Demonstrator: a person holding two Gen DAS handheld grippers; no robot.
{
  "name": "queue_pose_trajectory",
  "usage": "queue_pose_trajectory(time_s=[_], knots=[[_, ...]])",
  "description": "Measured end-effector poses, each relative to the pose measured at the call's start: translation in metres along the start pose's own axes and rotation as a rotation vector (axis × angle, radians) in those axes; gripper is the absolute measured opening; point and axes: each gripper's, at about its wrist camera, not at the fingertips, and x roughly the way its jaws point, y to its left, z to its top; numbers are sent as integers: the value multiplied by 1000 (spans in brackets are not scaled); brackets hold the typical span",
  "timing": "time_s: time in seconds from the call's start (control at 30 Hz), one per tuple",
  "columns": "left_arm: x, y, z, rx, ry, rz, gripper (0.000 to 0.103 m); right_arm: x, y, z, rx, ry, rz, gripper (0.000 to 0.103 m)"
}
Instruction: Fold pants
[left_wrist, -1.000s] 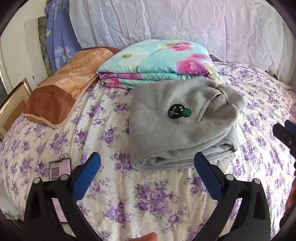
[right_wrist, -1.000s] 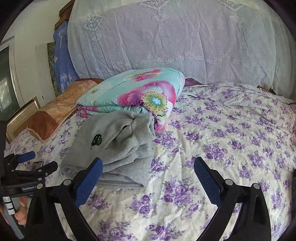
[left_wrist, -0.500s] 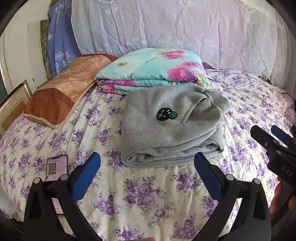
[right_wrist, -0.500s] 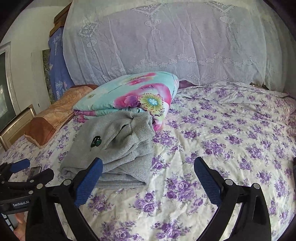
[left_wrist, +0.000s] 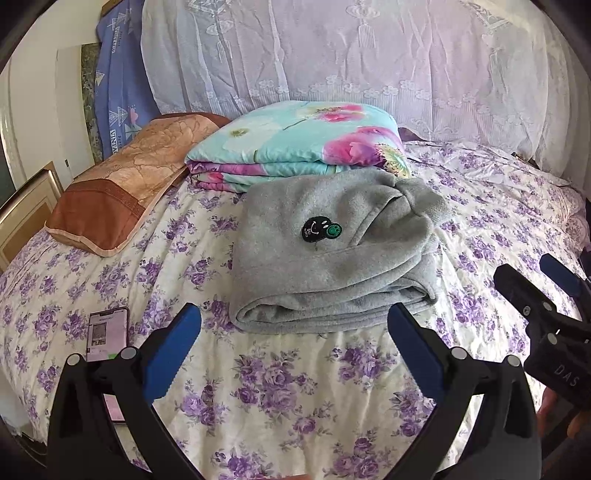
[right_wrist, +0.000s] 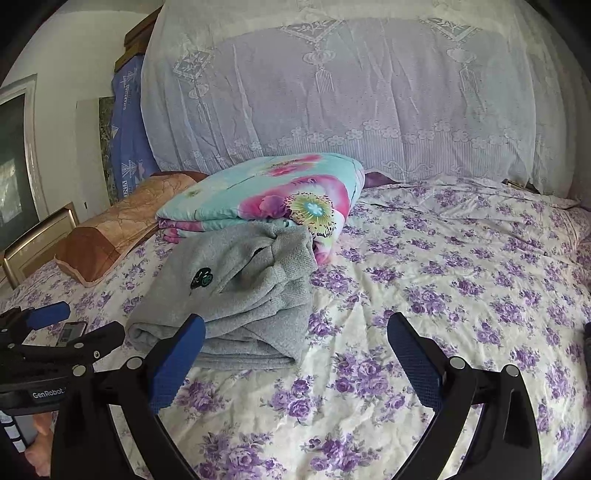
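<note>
Now both tools, left (left_wrist: 293, 347) and right (right_wrist: 295, 350), gape empty before the folded pants' (left_wrist: 332, 254) near edge.

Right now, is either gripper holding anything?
No. The left gripper and right gripper are both open and empty; the pants lie folded on the bed, untouched.

Folded pants (left_wrist: 332, 254) mid-bed — quilt (left_wrist: 299, 144) behind, pillow (left_wrist: 125, 184) left, phone (left_wrist: 107, 328) near-left.

Both claws drawn back from folded pants (left_wrist: 332, 251).
</note>
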Motion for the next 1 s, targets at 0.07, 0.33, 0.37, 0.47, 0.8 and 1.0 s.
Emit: queue_pose_trajectory(time_s=[0.07, 0.33, 0.37, 0.47, 0.8, 1.0], knots=[[0, -1, 0, 0, 1, 3, 99, 1, -1, -2, 4, 4, 0, 100], [3, -4, -5, 4, 2, 17, 99, 4, -1, -6, 1, 7, 2, 100], [3, -5, -5, 5, 2, 19, 99, 4, -1, -6, 3, 7, 0, 100], [3, -5, -5, 5, 1, 20, 99, 4, -1, -6, 1, 7, 1, 99], [0, -7, -6, -1, -20, 5, 99, 5, 0, -7, -1, 5, 4, 99], [0, -6, -6, -10, -18, 5, 99, 6, 1, -7, -2, 6, 3, 100]])
